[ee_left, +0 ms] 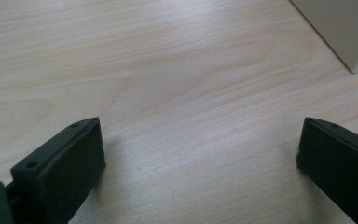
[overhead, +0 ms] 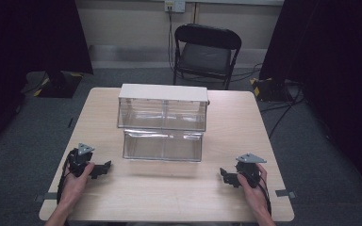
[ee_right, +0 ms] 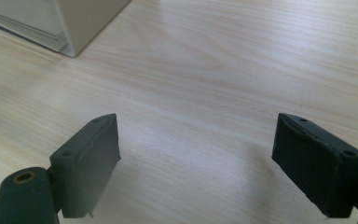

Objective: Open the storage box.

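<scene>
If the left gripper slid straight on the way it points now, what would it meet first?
Probably nothing soon: the left gripper, jaws open, faces bare table in its own view. The drawer unit lies off to the side of that line. From the high view it points toward the right gripper, though depth is unclear.

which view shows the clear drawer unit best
The high view: the whole drawer unit sits mid-table, its white top, clear upper drawer and pulled-out lower drawer all visible. The left gripper view catches just a beige corner at top right; the right gripper view shows one corner with a clear edge at top left.
</scene>
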Tool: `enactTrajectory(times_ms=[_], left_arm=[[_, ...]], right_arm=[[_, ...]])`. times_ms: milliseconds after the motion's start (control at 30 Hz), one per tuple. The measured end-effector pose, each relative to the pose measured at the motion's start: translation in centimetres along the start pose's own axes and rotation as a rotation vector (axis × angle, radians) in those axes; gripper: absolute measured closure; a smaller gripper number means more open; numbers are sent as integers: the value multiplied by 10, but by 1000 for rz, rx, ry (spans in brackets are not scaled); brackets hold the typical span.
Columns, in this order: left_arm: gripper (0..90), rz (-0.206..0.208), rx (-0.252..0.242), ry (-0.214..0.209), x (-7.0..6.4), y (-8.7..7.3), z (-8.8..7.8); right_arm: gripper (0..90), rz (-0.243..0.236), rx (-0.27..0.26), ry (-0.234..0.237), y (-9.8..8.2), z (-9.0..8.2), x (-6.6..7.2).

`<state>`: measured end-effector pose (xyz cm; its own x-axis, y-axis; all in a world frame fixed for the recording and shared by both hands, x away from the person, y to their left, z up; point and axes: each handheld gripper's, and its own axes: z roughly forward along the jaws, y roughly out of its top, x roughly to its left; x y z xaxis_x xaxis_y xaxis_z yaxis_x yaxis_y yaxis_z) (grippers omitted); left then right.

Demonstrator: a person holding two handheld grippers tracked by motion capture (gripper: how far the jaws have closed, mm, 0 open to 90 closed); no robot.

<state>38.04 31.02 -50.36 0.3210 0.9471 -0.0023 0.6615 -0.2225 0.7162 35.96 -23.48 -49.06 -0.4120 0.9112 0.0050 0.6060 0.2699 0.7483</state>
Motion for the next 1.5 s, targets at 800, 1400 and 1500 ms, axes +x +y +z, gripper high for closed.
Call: enactTrajectory(times_ms=[800,1400,1500], left_arm=[[3,0,1,1,0,0,0],[4,0,0,0,0,0,0],[4,0,0,0,0,0,0]], right_arm=[[141,-14,-78,144,18,-16,30],[151,-80,-101,227,30,-22,48],[151,-84,-105,234,32,-21,53]])
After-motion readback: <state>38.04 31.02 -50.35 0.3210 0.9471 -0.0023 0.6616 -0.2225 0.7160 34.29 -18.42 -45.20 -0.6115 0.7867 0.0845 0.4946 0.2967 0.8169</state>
